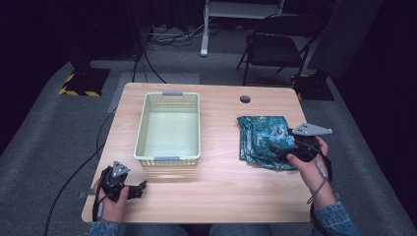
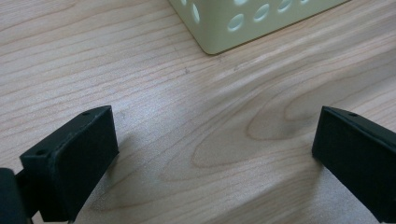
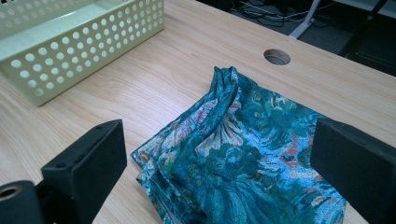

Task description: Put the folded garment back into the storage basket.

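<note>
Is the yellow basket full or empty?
Empty. The basket shows its bare floor in the high view, and the folded cloth lies outside it on the table.

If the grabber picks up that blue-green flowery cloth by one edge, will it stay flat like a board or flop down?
It will probably flop: the folded blue-green flowery cloth already shows soft creases and bunched ridges. It likely weighs little, since its layers lie thin on the wooden table. The folds may come apart when lifted, as nothing visible holds them together. The right gripper is open above it.
</note>
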Available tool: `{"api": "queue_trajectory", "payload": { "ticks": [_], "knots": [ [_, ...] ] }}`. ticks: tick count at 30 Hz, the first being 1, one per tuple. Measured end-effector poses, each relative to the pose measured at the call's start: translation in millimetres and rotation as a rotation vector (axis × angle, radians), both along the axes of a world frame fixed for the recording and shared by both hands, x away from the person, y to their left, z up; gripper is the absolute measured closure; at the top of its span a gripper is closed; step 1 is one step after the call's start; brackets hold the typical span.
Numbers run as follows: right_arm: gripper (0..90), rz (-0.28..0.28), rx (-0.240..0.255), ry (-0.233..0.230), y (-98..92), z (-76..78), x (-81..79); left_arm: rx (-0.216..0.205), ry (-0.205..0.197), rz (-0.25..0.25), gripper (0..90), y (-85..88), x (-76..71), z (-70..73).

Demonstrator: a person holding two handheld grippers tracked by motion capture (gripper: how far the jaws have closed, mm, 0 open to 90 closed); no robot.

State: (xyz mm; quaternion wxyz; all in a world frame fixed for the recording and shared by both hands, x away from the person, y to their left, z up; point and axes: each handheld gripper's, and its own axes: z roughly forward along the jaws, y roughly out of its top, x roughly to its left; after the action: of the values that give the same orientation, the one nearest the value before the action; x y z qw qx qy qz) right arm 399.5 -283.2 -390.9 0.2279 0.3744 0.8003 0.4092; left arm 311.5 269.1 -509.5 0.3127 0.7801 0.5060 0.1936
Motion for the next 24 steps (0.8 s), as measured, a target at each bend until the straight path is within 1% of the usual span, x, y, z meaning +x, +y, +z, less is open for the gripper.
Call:
{"api": "queue_trajectory", "payload": {
  "ticks": [1,4,6,10,16,24],
  "knots": [
    [4.3,-0.001,0.012,-0.001,1.4,0.0,1.9,0.001,0.000,0.000,0.2,0.0,0.0,0.0],
    [4.6,0.003,0.017,0.001,3.5,-0.4,3.8,0.000,0.000,0.000,0.2,0.0,0.0,0.0],
    [4.7,0.005,0.014,0.002,5.6,-1.2,5.8,0.001,0.000,0.000,0.2,0.0,0.0,0.0],
    [7.2,0.026,-0.012,0.014,11.3,-2.5,11.1,0.001,0.000,0.000,0.2,0.0,0.0,0.0],
    [8.5,0.039,-0.011,0.024,17.5,-5.1,16.3,0.001,0.000,0.000,0.2,0.0,0.0,0.0],
    [9.1,0.031,-0.009,0.040,24.1,-11.9,24.0,0.001,0.000,0.000,0.2,0.0,0.0,0.1]
  ]
}}
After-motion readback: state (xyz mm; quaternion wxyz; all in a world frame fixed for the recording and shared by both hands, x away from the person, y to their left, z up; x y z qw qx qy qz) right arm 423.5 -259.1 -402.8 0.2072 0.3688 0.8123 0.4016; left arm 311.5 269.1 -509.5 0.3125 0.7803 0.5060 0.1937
